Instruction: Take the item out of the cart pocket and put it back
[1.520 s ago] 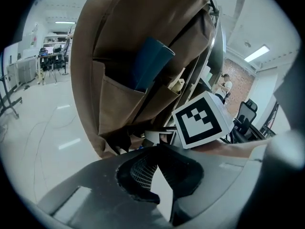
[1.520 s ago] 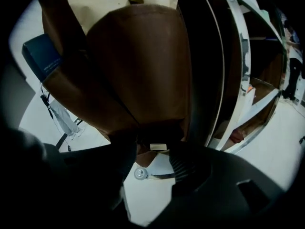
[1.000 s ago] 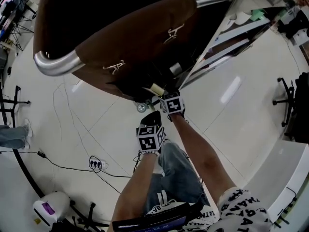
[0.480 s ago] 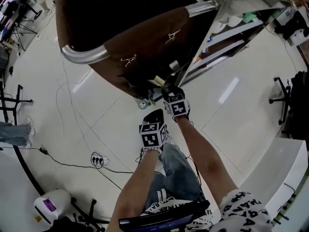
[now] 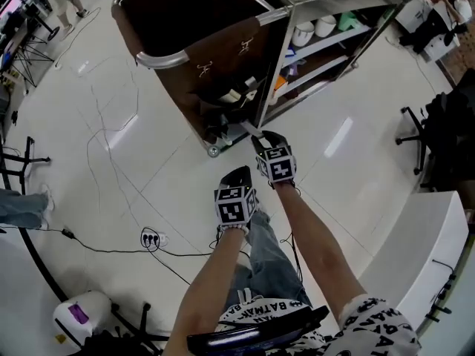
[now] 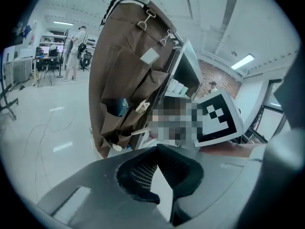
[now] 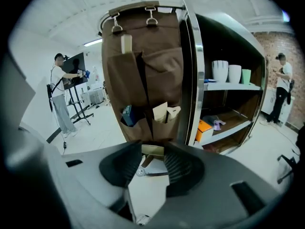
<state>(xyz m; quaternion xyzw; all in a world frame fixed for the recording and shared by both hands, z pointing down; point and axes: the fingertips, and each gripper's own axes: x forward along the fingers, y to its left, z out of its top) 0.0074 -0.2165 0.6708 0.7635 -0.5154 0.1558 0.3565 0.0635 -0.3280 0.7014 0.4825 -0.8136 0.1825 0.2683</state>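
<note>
"BATMAN" on printed clothing (image 5: 261, 311)

Small tan box (image 7: 152, 150) clamped in right gripper (image 7: 153, 152), outside brown cart pocket (image 7: 164, 129).

the cart (image 5: 223, 58) stands on the pale floor (image 5: 356, 176), white cups (image 7: 220, 71) on its upper shelf (image 7: 233, 87).

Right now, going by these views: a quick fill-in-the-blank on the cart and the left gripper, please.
1. The pockets are on a ____ fabric bag hung at the end of the cart.
2. On the upper shelf, two white cups stand beside a ____ cup.
3. The box on the shelf below is ____.
4. The left gripper holds ____.

Missing words: brown; green; orange; nothing.
</note>
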